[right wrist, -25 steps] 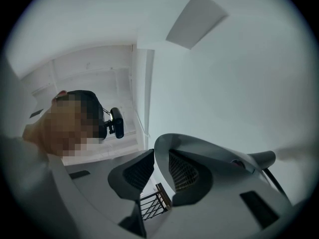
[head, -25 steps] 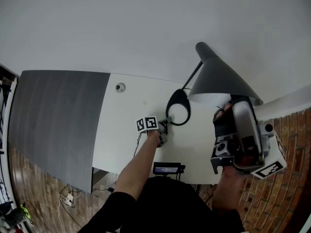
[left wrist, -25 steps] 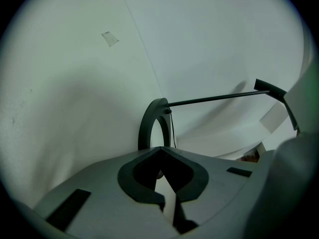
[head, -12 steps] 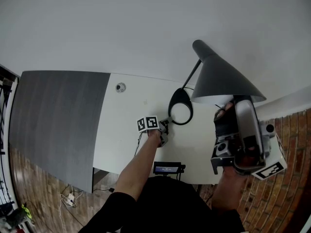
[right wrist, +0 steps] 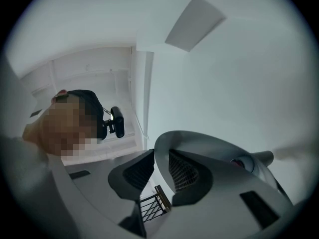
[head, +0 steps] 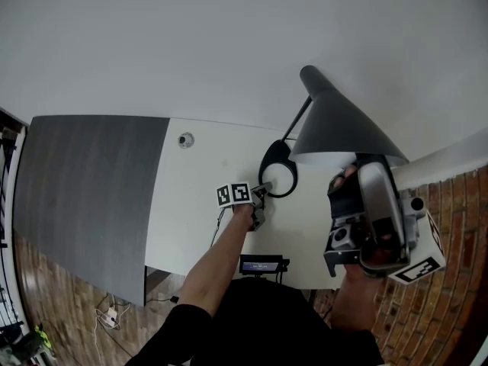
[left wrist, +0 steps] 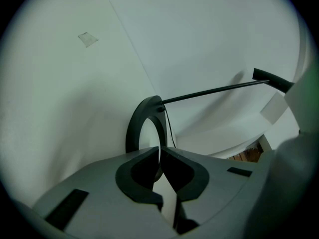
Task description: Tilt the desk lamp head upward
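Note:
A desk lamp stands on the white desk [head: 198, 204]: a dark cone shade [head: 343, 124], a thin stem [head: 299, 120] and a flat ring base [head: 277, 178]. My left gripper [head: 261, 191] is low on the desk, shut on the ring base's near edge; in the left gripper view the ring base [left wrist: 142, 128] rises just past the closed jaws of the left gripper [left wrist: 160, 156]. My right gripper [head: 347, 175] is under the shade, shut on its lower rim. In the right gripper view the shade's rim [right wrist: 160, 151] sits between the jaws of the right gripper [right wrist: 160, 169], and the pale inside with the bulb [right wrist: 243, 163] shows.
A dark grey panel [head: 84, 189] covers the desk's left part. A small round grommet [head: 185, 139] sits near the back edge. A small device with a screen [head: 261, 264] hangs at the front edge. Brick floor [head: 69, 311] with cables lies below; a white wall is behind.
The shade and my right gripper have shifted slightly left and down together. The left gripper has stayed on the ring base.

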A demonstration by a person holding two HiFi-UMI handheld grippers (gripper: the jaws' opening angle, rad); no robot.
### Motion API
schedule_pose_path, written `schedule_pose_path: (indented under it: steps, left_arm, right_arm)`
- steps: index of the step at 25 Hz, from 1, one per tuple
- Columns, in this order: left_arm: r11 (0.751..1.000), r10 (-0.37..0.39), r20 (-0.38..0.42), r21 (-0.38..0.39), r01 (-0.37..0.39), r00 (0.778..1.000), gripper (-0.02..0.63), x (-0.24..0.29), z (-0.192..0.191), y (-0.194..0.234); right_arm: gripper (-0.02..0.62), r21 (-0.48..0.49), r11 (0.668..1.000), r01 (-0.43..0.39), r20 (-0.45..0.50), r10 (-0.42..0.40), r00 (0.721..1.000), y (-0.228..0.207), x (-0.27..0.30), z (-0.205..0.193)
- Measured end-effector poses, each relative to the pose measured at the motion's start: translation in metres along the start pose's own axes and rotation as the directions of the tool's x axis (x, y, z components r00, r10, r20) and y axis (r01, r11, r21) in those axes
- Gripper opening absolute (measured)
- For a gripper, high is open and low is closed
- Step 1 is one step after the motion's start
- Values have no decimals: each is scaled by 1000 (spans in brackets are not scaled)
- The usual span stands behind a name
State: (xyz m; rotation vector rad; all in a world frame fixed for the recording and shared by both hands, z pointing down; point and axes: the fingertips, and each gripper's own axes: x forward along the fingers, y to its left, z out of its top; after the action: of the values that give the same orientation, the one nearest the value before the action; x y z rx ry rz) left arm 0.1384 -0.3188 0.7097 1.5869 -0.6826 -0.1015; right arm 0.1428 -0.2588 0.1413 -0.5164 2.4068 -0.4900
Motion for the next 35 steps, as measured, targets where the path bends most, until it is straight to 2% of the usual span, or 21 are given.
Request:
schedule_pose_path:
  steps: [6, 11, 17, 20, 28, 35]
  left_arm:
    - [999, 24, -19, 30, -24, 1000, 14, 7, -5, -1]
    - [995, 65, -74, 84, -59, 995, 12, 9, -8, 1]
    - [994, 82, -110, 77, -74, 991, 12, 12, -10, 0]
    - [993, 90, -119, 81, -81, 989, 12, 9, -10, 1]
    - [991, 117, -149, 78, -106, 982, 12, 5, -16, 3]
    - [990, 126, -162, 79, -114, 979, 11, 7, -17, 4]
  right_arm:
    - [100, -7, 1000, 2, -13, -2, 1000, 0, 0, -2]
    - [98, -25, 1000, -5, -17, 4, 1000, 0, 0, -3]
    - [98, -51, 998, 19, -43, -22, 999, -4, -9, -9]
    - [99, -109, 994, 15, -53, -21, 998, -1, 0, -4]
    - [97, -50, 999, 0, -43, -2, 999, 1, 4, -3]
    - [94, -48, 999, 0, -65, -3, 998, -3, 6, 4]
